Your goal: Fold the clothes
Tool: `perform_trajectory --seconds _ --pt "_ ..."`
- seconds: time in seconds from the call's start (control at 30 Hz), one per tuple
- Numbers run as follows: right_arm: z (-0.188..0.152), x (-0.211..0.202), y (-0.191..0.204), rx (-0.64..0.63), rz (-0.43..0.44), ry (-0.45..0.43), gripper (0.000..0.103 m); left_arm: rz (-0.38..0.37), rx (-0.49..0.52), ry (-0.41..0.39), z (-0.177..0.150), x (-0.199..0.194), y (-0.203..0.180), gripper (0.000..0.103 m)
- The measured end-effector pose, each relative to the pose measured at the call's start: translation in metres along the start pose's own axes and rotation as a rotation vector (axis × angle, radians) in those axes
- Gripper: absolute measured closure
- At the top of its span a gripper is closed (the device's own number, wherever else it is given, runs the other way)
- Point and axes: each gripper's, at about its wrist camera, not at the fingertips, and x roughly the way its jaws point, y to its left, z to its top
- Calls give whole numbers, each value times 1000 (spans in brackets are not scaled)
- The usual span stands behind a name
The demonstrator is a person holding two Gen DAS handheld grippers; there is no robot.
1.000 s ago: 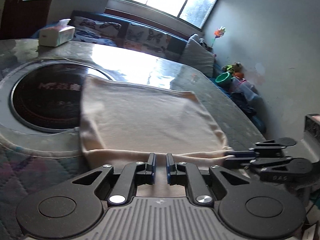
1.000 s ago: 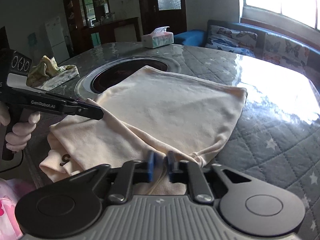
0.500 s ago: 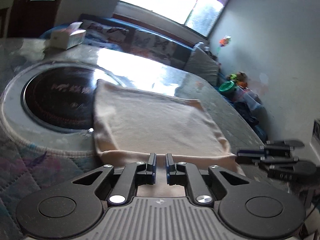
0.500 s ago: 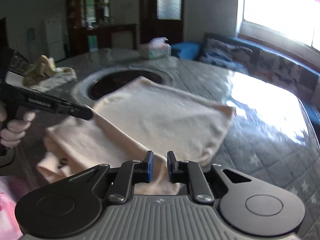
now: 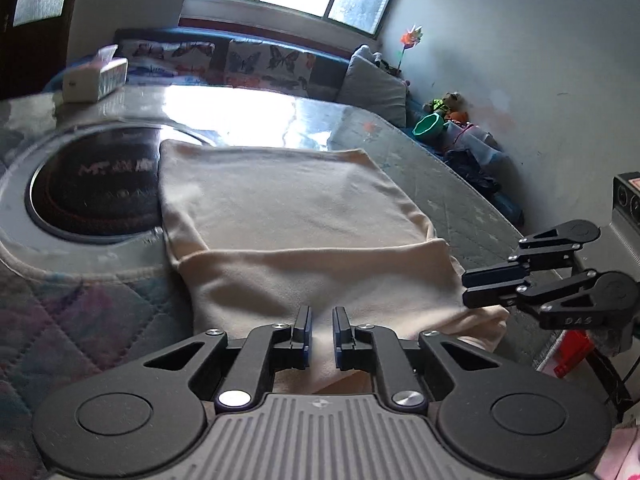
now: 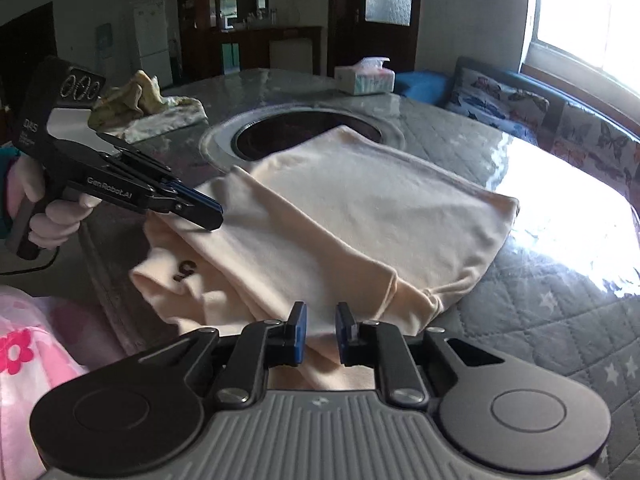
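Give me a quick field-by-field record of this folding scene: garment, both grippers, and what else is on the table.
garment: cream garment, partly folded, near layer lifted
left gripper: shut on the garment's near edge
right gripper: shut on the garment's near edge
table: quilted cover, round dark inset under the garment's far corner
other items: tissue box, crumpled cloth

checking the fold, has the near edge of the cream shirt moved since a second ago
Yes. The cream shirt near edge, gripped by both grippers, has been carried forward over the shirt toward the round cooktop.
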Motion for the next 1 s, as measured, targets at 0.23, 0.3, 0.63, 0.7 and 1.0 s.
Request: perform_trajectory --seconds 0.23,0.3,0.63,0.7,1.0 --pt "-5 2 1 -4 7 25 85 11 86 5 -4 -22 -6 85" --pt "-2 -6 1 -8 18 16 83 11 147 8 -7 -36 -10 77" --pt "-6 -17 11 -76 15 54 67 17 603 42 -54 -50 -57 74" --pt "-6 -18 13 -88 12 57 62 30 650 22 -59 -43 -64 74" --pt "-11 -22 24 -168 1 74 53 15 682 -50 -62 -32 -70 96"
